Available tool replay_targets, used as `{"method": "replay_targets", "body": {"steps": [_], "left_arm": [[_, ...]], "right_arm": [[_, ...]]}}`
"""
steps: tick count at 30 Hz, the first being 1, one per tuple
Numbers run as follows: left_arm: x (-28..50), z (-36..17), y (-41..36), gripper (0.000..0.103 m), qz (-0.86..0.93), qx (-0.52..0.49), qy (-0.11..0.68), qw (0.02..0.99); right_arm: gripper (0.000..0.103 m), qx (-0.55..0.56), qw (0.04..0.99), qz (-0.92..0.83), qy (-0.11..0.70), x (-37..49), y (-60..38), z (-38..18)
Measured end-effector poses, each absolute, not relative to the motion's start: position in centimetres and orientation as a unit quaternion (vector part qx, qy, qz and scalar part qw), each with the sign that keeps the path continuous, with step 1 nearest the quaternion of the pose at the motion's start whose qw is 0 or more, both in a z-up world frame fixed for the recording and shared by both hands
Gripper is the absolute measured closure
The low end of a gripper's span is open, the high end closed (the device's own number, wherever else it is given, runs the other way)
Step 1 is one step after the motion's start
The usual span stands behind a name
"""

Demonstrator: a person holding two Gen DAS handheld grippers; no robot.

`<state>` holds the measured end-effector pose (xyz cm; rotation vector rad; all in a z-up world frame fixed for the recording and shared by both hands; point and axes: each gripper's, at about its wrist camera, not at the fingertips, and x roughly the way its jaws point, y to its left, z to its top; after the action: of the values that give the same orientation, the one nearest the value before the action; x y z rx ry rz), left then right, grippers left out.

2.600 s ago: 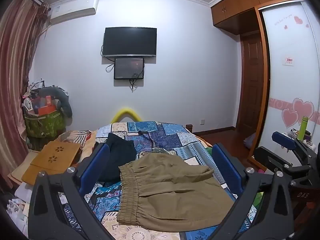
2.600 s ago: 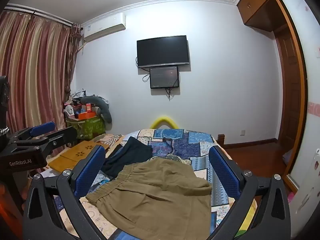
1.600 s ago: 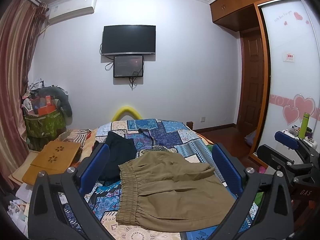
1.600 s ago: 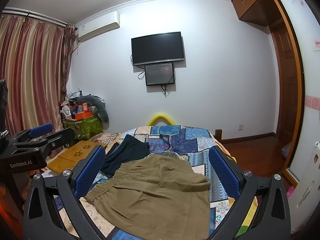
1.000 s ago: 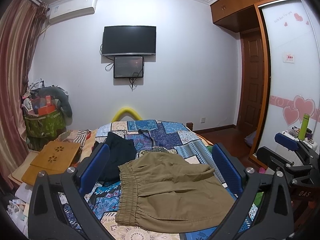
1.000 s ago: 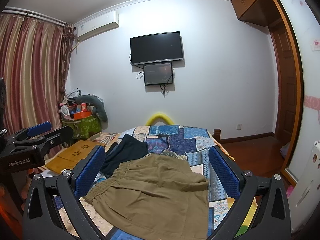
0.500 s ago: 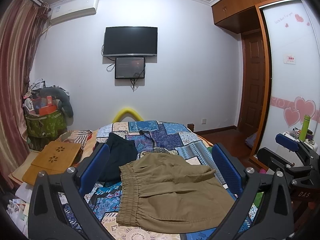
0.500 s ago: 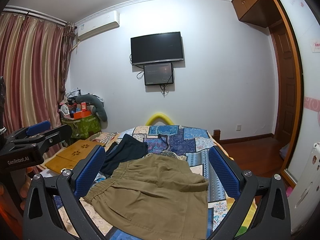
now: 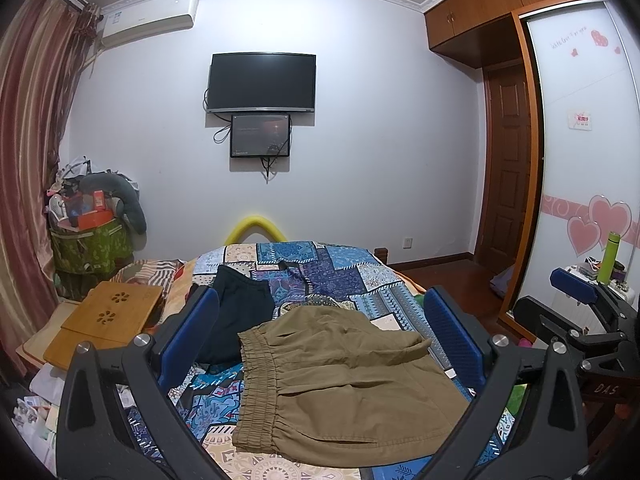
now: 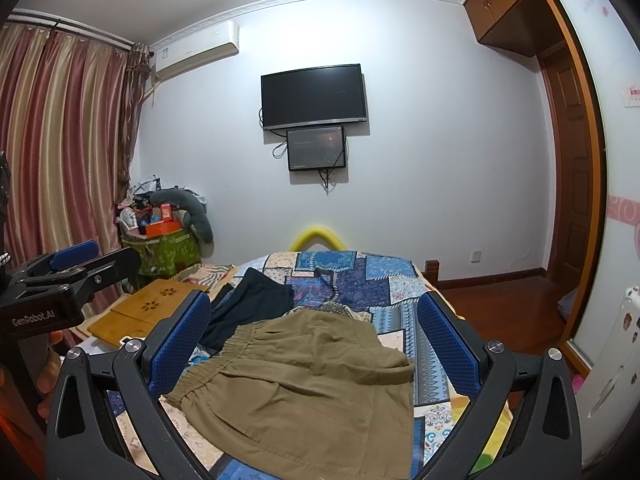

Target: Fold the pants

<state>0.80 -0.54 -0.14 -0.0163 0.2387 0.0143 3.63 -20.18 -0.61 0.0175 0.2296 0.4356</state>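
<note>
Olive-brown pants [image 9: 344, 380] [image 10: 316, 384] lie spread on the patchwork bedspread [image 9: 340, 272] [image 10: 360, 280], elastic waistband toward the left. My left gripper [image 9: 320, 340] hovers above and short of them, open, with nothing between its blue pads [image 9: 188, 328]. My right gripper [image 10: 316, 344] is likewise open and empty over the near part of the pants. Each gripper shows at the other view's edge: the right gripper [image 9: 576, 296] at the right, the left gripper [image 10: 68, 264] at the left.
A dark garment [image 9: 236, 308] [image 10: 256, 300] lies behind the pants at the left. A wooden lap desk [image 9: 104, 316] [image 10: 148, 308] sits left of the bed, with a cluttered green bin [image 9: 88, 240] beyond. A wardrobe and door [image 9: 508, 184] stand at the right.
Both grippers drift slightly, with the view shifting a little up and down. The pants and both jaws stay as they were.
</note>
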Motion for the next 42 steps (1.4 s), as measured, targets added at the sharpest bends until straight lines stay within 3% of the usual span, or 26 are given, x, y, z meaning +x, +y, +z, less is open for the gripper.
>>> {"method": "replay_targets", "body": {"steps": [19,42], "left_arm": [[5.4,-3.1,1.2,0.0,0.016,-0.02,0.176,0.984],[23.4,-15.2,7.9,0.0,0.053,-0.021,0.396,0.917]], "right_arm": [[0.0,-0.005,0.967,0.195,0.165,7.2,-19.6,-3.6],[0.001,-0.04,0.926,0.147,0.345,19.9,-23.2,-13.1]]}}
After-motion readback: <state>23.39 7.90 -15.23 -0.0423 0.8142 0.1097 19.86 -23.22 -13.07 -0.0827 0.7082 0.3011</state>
